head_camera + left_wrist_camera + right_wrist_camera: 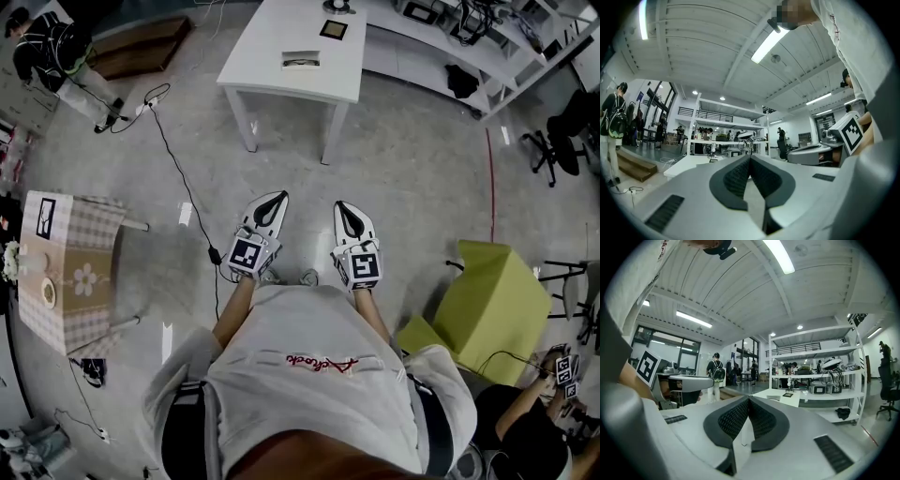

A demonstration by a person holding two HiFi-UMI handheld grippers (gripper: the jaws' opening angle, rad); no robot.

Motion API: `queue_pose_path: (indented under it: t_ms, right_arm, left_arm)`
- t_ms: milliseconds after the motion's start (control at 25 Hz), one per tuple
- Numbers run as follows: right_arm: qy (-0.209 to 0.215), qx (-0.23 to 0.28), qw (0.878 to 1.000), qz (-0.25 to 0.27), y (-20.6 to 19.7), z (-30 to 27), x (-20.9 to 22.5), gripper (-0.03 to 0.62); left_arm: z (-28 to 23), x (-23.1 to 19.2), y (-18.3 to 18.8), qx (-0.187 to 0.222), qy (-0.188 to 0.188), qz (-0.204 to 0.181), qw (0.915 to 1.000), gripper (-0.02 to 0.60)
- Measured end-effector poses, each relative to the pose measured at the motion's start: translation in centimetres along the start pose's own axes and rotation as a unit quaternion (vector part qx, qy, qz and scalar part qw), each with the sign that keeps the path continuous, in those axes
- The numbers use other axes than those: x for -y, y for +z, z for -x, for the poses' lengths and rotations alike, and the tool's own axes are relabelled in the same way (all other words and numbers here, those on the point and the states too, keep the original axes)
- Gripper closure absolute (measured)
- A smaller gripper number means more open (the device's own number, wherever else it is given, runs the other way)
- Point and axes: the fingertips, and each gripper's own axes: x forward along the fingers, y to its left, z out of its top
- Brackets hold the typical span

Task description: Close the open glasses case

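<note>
The glasses case [300, 61] lies on a white table [281, 89] some way ahead across the floor; it is too small to tell whether its lid is up. In the right gripper view the glasses case [774, 397] is a small pale shape on the white table [761, 394]. I hold both grippers level at waist height, side by side over bare floor, far from the table. My left gripper [273, 201] [750, 157] has its pads together with nothing between them. My right gripper [346, 208] [748, 399] is shut and empty too.
A black-framed card [333, 29] lies further back on the white table. A low table with a checked cloth [66, 272] stands to the left, a green seat [492, 300] to the right. A cable [187, 202] runs over the floor. People stand at far left [56, 56] and lower right [525, 427]. Shelves [469, 37] line the back.
</note>
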Motion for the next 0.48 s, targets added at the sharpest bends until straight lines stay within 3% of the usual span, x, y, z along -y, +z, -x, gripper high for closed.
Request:
queue_pose_path:
  t_ms: [480]
  right_arm:
    - [0.029,-0.012,1.000,-0.003,-2.2,0.8,2.2,0.589]
  left_arm:
    - [-2.0,2.6,-1.8,-0.010,0.013,0.008,0.9998,0.572]
